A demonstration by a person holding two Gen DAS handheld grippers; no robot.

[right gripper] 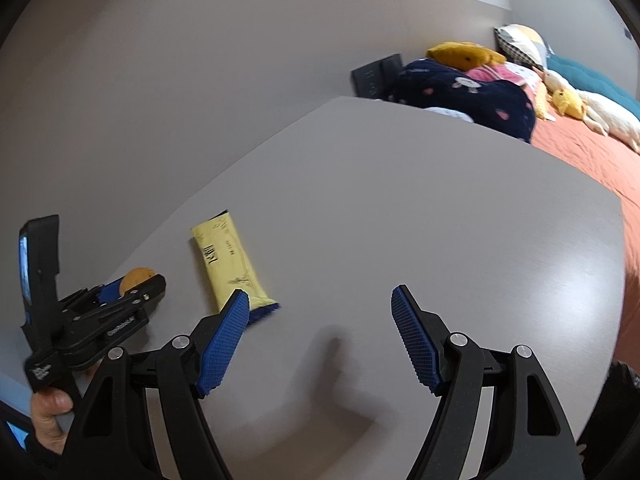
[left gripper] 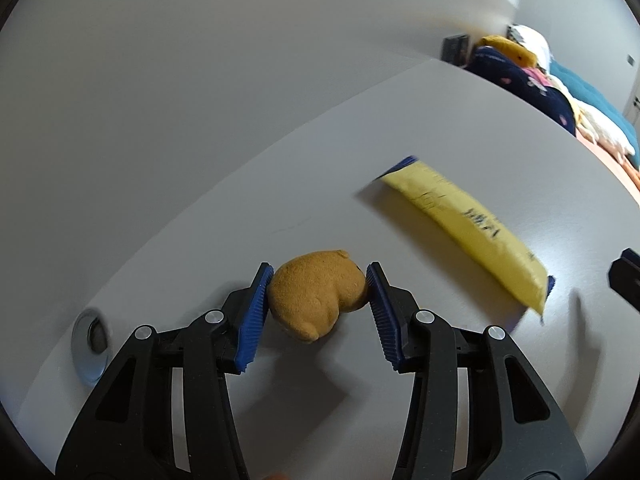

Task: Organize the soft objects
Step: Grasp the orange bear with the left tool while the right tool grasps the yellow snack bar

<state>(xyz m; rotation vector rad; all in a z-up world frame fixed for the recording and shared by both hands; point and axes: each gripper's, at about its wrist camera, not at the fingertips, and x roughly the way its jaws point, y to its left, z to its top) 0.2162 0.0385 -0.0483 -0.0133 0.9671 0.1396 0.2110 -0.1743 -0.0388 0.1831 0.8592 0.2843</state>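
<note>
A small brown plush toy [left gripper: 320, 292] sits between the blue pads of my left gripper [left gripper: 319, 268], which is shut on it just above the grey table [left gripper: 280, 200]. The right wrist view shows that gripper [right gripper: 138, 286] from the side, with the plush toy [right gripper: 136, 277] peeking out at its tip. A yellow soft packet [left gripper: 468, 228] with blue ends lies flat on the table to the right of the toy. My right gripper [right gripper: 320, 292] is open over bare table, its left pad close to the near end of the yellow packet [right gripper: 228, 264].
A round cable hole [left gripper: 92, 334] is set into the table at the near left. Beyond the table's far edge is a bed [right gripper: 580, 148] with an orange sheet, a navy blanket [right gripper: 464, 96], pillows and several plush toys. A person's hand [right gripper: 48, 412] holds the left gripper.
</note>
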